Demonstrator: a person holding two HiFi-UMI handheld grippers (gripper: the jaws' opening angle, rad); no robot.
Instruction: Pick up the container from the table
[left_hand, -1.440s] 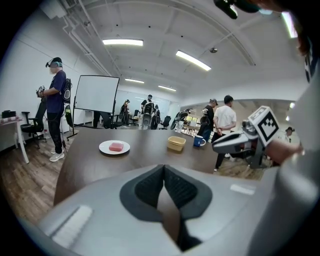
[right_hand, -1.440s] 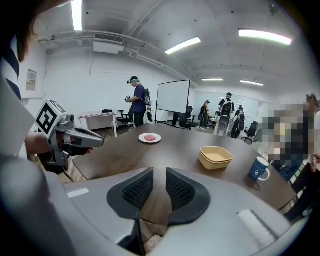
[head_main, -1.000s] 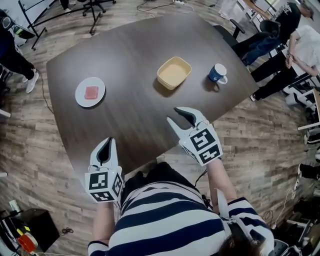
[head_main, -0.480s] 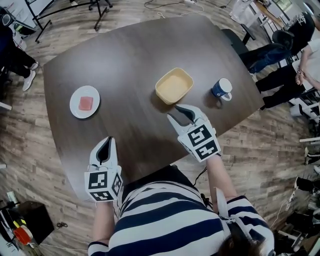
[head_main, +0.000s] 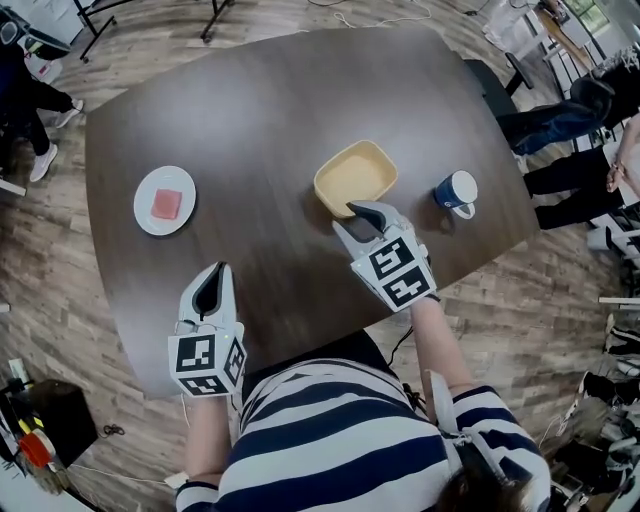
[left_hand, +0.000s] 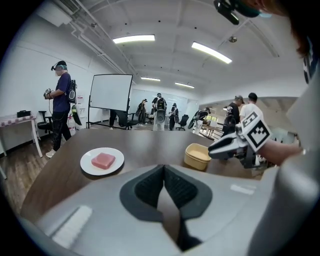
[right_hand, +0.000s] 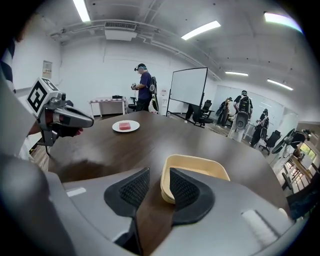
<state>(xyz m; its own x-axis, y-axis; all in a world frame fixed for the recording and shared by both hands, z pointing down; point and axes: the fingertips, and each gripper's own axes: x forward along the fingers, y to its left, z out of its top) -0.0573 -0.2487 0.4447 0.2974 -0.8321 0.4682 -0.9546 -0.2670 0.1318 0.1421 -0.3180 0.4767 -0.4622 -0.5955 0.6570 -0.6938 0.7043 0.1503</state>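
Observation:
A shallow yellow container (head_main: 356, 175) sits on the dark table (head_main: 250, 110), right of centre. My right gripper (head_main: 357, 219) is open at its near edge. In the right gripper view the container (right_hand: 200, 167) has its near left corner just beyond the gap between the jaws of that gripper (right_hand: 159, 186), partly hidden by the right jaw; I cannot tell whether they touch. My left gripper (head_main: 213, 287) hangs over the table's near left edge, far from the container. Its jaws (left_hand: 164, 172) are shut on nothing, and the container (left_hand: 197, 155) lies ahead to the right.
A white plate (head_main: 146, 216) with a pink block (head_main: 165, 203) lies at the table's left. A blue mug (head_main: 457, 190) stands right of the container near the table's edge. People and office chairs are around the room beyond the table.
My right gripper has moved forward across the table up to the container's near edge. The left gripper has stayed where it was.

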